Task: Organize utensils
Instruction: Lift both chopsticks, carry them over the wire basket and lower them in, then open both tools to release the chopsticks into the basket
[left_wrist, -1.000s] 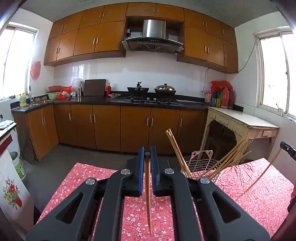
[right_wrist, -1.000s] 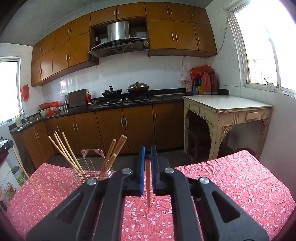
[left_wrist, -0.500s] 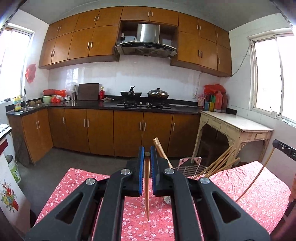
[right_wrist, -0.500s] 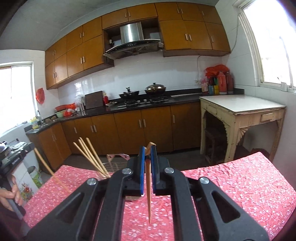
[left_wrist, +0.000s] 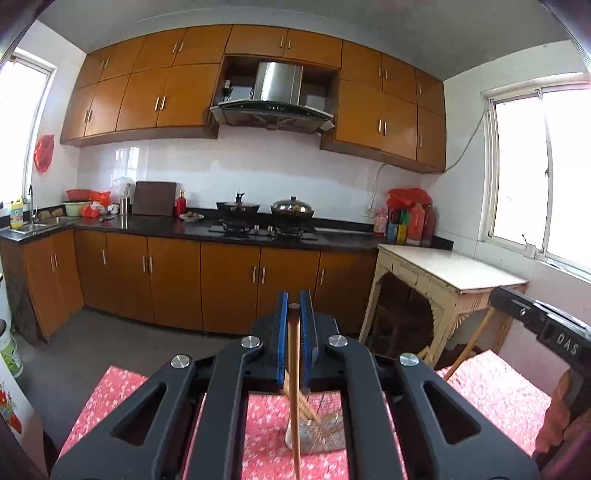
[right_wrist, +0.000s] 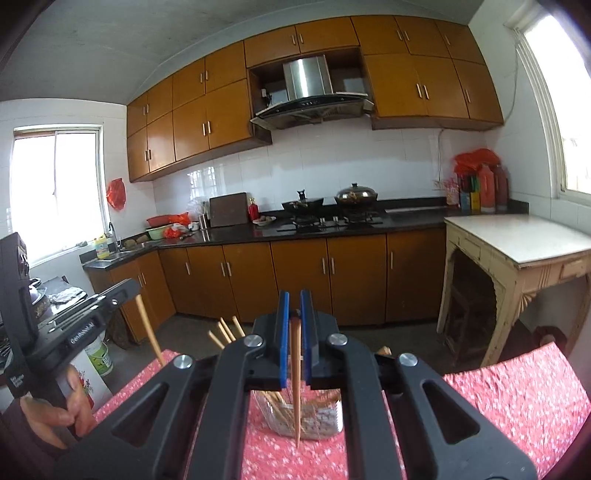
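the left gripper (left_wrist: 294, 306) is clamped on a single wooden chopstick (left_wrist: 293, 387), its blue pads pressed against the stick near its blunt top end. the stick hangs down between the black arms with its thin end low in the left wrist view, in front of the wire basket (left_wrist: 325, 435). the right gripper (right_wrist: 294, 306) is likewise closed tight on another chopstick (right_wrist: 295, 384), which points down with its tip in front of the basket (right_wrist: 325, 421).

the basket stands on the table with the red flowered cloth (right_wrist: 517, 398), toward the far edge and about midway along it. a bundle of chopsticks (right_wrist: 225, 332) already leans inside the basket, their ends fanning up to the left behind the right gripper's arm.

in the right wrist view the left gripper shows at the left edge with its stick slanting down toward the near left corner of the table, and a hand (right_wrist: 55, 410) grips its handle. in the left wrist view the right gripper appears at the right edge, its stick slanting down over the table's right side.

behind the table run brown kitchen cabinets (left_wrist: 221, 284) and a stove with two pots (left_wrist: 266, 210).
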